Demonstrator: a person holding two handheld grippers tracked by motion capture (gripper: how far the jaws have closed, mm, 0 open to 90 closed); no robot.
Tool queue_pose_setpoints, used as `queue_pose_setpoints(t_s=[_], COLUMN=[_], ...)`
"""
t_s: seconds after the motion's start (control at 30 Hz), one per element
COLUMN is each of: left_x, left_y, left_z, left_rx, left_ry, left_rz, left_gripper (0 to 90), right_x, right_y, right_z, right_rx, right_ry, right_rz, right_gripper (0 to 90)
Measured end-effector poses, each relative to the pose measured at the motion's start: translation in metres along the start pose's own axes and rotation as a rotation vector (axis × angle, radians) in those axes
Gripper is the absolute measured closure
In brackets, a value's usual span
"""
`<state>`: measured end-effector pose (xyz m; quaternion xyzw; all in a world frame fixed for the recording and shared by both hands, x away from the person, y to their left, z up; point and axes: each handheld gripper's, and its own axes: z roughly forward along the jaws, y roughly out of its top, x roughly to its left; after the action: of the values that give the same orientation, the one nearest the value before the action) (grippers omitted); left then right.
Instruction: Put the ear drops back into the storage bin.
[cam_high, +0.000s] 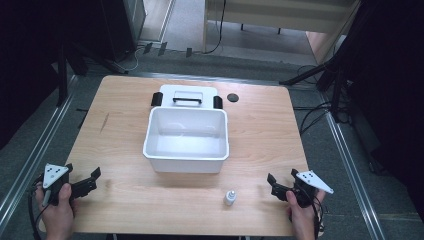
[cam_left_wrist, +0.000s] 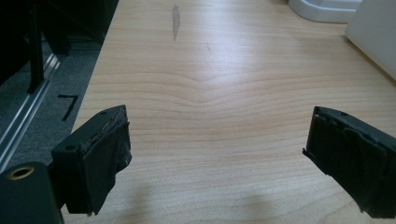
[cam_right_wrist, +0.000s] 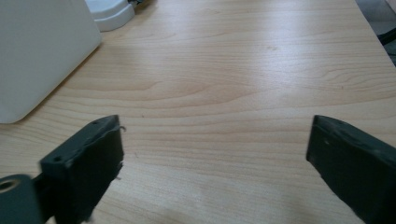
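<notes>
**Colours and patterns**

Table (cam_high: 260, 150): pale wood, fine wavy grain; one grey smear (cam_left_wrist: 175, 21) near its left edge.
Bin (cam_high: 186, 162): plain white inside and out.
Lid (cam_high: 186, 92): white, with a black handle and black clips at both ends.
Disc (cam_high: 232, 97): black, on the wood beside the lid.
Bottle (cam_high: 230, 198): white or clear, perhaps with a greyish cap; too small to tell.
Left gripper (cam_high: 91, 181): black, pads matt and creased, grey plate on top.
Right gripper (cam_high: 274, 183): black, with a like grey plate.
Floor (cam_high: 30, 145): dark grey, crossed by pale metal rails.
</notes>
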<state>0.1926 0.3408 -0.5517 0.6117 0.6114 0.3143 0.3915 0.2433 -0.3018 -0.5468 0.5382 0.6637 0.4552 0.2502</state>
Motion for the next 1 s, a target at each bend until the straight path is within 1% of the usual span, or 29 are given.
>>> queue_pose_setpoints(t_s=[0.1,0.17,0.27,0.4,0.5,0.57,0.67,0.73,0.8,0.87,0.93,1.0], left_x=[0.0,0.0,-0.001,-0.001,-0.001,-0.001,-0.001,-0.001,-0.001,-0.001,0.0,0.0], left_y=[0.0,0.0,0.0,0.0,0.0,0.001,0.001,0.001,0.001,0.001,0.001,0.001], left_z=[0.0,0.001,0.001,0.001,0.001,0.001,0.002,0.002,0.002,0.002,0.002,0.002], left_rx=[0.005,0.014,0.014,0.012,0.015,0.015,0.02,0.016,0.021,0.021,0.023,0.021], left_ry=[-0.002,-0.002,0.0,-0.001,-0.001,-0.001,-0.004,-0.004,-0.005,-0.008,-0.012,-0.012], left_rz=[0.001,0.005,0.01,0.008,0.012,0.012,0.008,0.007,0.01,0.011,0.01,0.008], left_gripper=[7.1,7.1,7.1,7.1,7.1,7.1,7.1,7.1,7.1,7.1,7.1,7.1], right_x=[0.002,0.003,0.003,0.002,0.002,0.003,0.003,0.006,0.01,0.014,0.018,0.02], right_y=[0.0,0.0,0.0,0.0,0.001,0.002,0.003,0.006,0.009,0.013,0.018,0.023], right_z=[0.0,0.0,0.0,0.0,0.0,-0.002,-0.004,-0.005,-0.007,-0.009,-0.009,-0.01], right_rx=[0.002,0.001,0.001,0.001,0.002,-0.001,-0.001,0.003,0.012,0.037,0.073,0.096], right_ry=[-0.022,-0.025,-0.02,-0.021,-0.026,-0.024,-0.007,-0.005,0.001,0.008,-0.019,-0.019], right_rz=[-0.008,-0.012,-0.019,-0.012,-0.025,-0.02,-0.003,-0.026,-0.046,-0.062,-0.077,-0.09], right_gripper=[11.9,11.9,11.9,11.9,12.0,12.2,12.3,12.3,12.4,12.4,12.8,12.7])
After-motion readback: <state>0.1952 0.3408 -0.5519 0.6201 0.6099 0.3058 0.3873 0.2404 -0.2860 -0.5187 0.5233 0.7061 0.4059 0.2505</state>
